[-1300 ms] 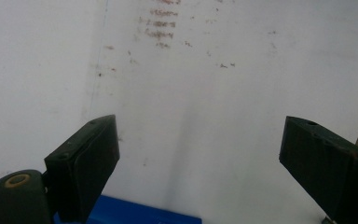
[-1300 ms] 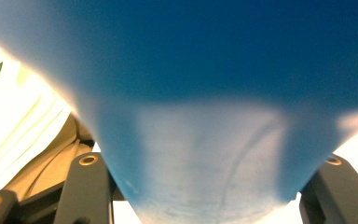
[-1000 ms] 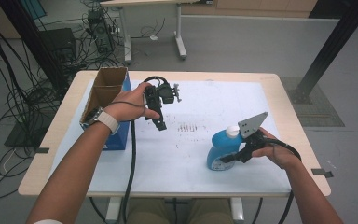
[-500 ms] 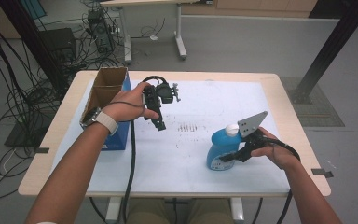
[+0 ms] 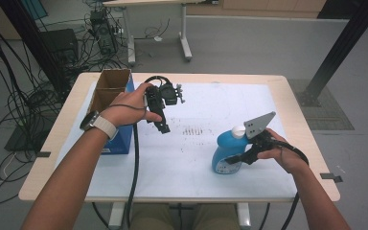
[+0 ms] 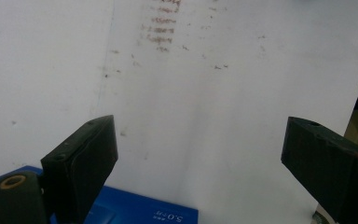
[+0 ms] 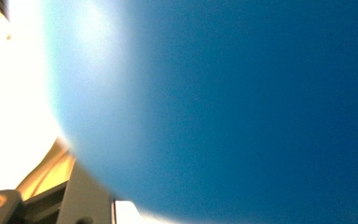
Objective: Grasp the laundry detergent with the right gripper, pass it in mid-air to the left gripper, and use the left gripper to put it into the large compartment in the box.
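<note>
1. On the table's (image 5: 287, 91) left side, an open cardboard box (image 5: 109, 86) is standing on a blue box (image 5: 120, 139), beside the left gripper (image 5: 163, 125).
2. The left gripper is hanging over the white sheet (image 5: 196, 158), jaws spread wide, holding nothing.
3. The right gripper (image 5: 234, 159) is pressing against the blue bottle (image 5: 224, 151), which is standing upright, white cap (image 5: 238, 131) on; its grip is hidden, so I cannot tell whether it is clenched.

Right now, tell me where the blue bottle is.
In the high view the blue bottle stands upright on the right side of the white table cover, near the front edge, with the right gripper against it.
</note>
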`<state>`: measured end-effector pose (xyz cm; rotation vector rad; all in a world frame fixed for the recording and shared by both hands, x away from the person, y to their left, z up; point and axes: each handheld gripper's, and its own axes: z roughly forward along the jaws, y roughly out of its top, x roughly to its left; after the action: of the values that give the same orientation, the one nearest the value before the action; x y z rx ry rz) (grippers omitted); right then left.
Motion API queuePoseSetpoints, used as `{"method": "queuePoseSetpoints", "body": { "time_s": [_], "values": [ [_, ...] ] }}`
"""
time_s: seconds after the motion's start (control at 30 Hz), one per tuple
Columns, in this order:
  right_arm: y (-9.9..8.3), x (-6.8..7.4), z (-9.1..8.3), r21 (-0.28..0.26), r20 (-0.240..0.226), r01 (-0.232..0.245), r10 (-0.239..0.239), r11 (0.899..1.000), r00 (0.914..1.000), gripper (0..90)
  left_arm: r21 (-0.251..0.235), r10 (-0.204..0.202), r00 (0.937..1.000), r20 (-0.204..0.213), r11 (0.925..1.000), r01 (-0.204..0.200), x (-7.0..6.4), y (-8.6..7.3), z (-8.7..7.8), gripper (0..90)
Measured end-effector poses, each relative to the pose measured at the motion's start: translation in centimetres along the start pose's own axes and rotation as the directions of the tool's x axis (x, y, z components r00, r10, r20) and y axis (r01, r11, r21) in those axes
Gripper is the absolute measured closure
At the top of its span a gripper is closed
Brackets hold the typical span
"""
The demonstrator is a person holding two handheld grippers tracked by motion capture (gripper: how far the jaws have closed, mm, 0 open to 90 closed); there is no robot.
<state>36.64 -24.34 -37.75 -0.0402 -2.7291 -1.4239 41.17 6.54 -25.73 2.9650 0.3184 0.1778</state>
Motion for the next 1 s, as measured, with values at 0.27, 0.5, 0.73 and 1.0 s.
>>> {"method": "queuePoseSetpoints", "body": {
  "time_s": [0.27, 0.5, 0.73, 1.0],
  "values": [
    [1.6, 0.5, -0.5, -0.038, 0.03, -0.009, 0.01, 0.999, 0.9995, 43.2, -0.008, 0.02, 0.9996, -0.018, 0.9998, -0.02, -0.8, 0.1, -1.1, 11.3],
    [2.8, 0.7, -1.2, -0.072, 0.077, -0.029, 0.034, 0.997, 0.9965, 43.2, -0.008, 0.035, 0.9992, -0.021, 0.9994, -0.035, -1.7, 0.2, -2.2, 11.3],
    [4.2, 1.0, -1.4, -0.07, 0.095, -0.034, 0.04, 0.997, 0.9947, 43.2, -0.004, 0.039, 0.9992, -0.013, 0.9992, -0.039, -2.1, 0.3, -3.3, 11.4],
    [7.0, 0.7, -1.4, -0.016, 0.082, -0.02, 0.021, 1.0, 0.9964, 43.2, 0.013, 0.057, 0.9983, -0.007, 0.9983, -0.057, -2.7, 0.7, -4.9, 11.4]
  ]
}}
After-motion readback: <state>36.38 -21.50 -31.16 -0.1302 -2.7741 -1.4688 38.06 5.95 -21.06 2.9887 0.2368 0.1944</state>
